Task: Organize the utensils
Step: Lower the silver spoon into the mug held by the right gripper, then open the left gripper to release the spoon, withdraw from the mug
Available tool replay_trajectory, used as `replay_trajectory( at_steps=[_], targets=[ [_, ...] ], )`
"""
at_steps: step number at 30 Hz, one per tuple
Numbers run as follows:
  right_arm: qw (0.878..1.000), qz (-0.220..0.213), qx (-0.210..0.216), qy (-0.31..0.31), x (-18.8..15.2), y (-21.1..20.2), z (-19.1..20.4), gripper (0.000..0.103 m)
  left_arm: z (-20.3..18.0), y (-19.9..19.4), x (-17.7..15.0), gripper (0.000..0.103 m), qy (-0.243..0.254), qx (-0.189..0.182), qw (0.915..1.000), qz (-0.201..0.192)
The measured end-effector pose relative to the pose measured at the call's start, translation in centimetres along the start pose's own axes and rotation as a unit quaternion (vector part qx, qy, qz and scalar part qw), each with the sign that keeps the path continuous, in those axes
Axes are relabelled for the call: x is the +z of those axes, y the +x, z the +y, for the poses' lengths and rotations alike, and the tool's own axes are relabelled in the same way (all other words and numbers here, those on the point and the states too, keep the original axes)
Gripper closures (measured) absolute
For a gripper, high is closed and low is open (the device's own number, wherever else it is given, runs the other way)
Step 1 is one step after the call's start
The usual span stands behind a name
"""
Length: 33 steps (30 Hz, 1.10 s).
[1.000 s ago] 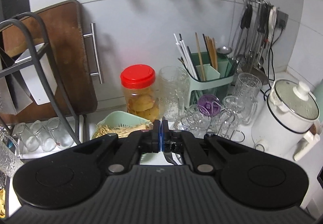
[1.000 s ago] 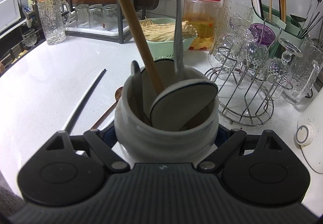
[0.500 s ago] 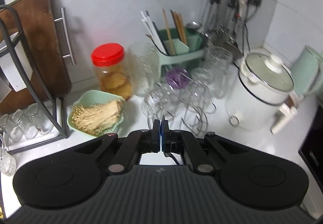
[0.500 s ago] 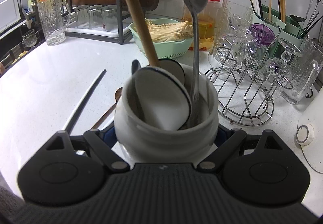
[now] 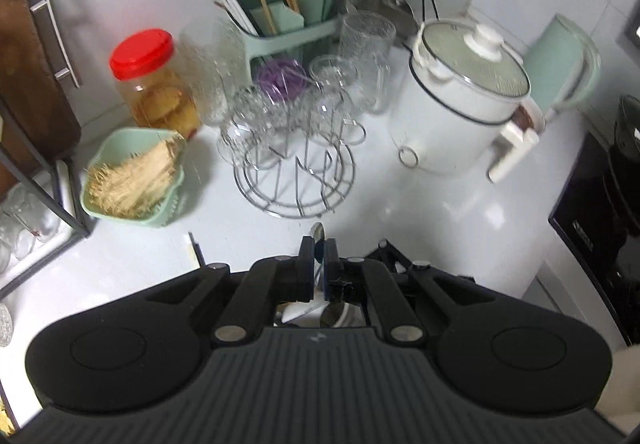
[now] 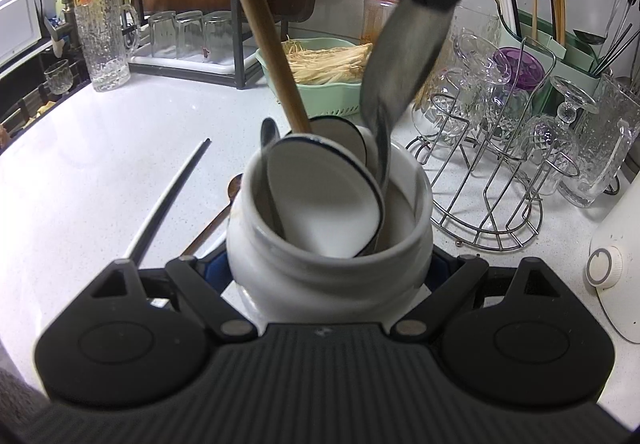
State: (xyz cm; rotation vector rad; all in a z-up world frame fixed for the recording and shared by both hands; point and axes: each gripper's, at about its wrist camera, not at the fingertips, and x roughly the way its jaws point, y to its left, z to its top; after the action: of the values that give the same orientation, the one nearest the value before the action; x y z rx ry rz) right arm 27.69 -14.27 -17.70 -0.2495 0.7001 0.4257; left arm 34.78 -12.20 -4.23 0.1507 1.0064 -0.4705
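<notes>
We find the right gripper (image 6: 328,268) clamped on the white ceramic jar (image 6: 328,264), steadying it; the left gripper (image 5: 319,264) jaws are opening around the steel spoon (image 6: 400,75), releasing it inside.

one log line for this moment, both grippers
left gripper: opening, metal spoon between fingers, handle in jar | right gripper: shut on white jar | left on counter: chopstick

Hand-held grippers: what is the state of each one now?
Left hand-held gripper: jaws opening, metal spoon between them.
Right hand-held gripper: closed on the white jar.
</notes>
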Motion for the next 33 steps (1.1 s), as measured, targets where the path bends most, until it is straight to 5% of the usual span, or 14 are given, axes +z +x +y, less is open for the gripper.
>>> replay_trajectory(
  at_steps=[7,16,22,28,33],
  targets=[
    [1.0,-0.002,0.001,-0.002,-0.1,0.0,0.1,0.011,0.1,1.6,-0.3,0.098,-0.013,-0.016,0.9993,0.033],
    [1.0,-0.003,0.003,-0.006,-0.3,-0.1,0.1,0.011,0.8,1.8,-0.2,0.097,-0.039,-0.02,0.9988,0.022],
    [1.0,-0.003,0.003,-0.005,-0.3,-0.1,0.1,0.011,2.0,0.2,-0.4,0.078,-0.093,-0.021,0.9954,-0.015],
    [1.0,-0.003,0.002,-0.003,-0.3,-0.1,0.2,0.011,3.0,-3.3,-1.3,0.069,-0.137,-0.011,0.9877,-0.075],
    [1.0,-0.001,-0.001,0.001,-0.3,-0.1,0.0,0.011,5.1,-8.2,-2.8,0.068,-0.2,-0.006,0.9694,-0.142]
  ],
)
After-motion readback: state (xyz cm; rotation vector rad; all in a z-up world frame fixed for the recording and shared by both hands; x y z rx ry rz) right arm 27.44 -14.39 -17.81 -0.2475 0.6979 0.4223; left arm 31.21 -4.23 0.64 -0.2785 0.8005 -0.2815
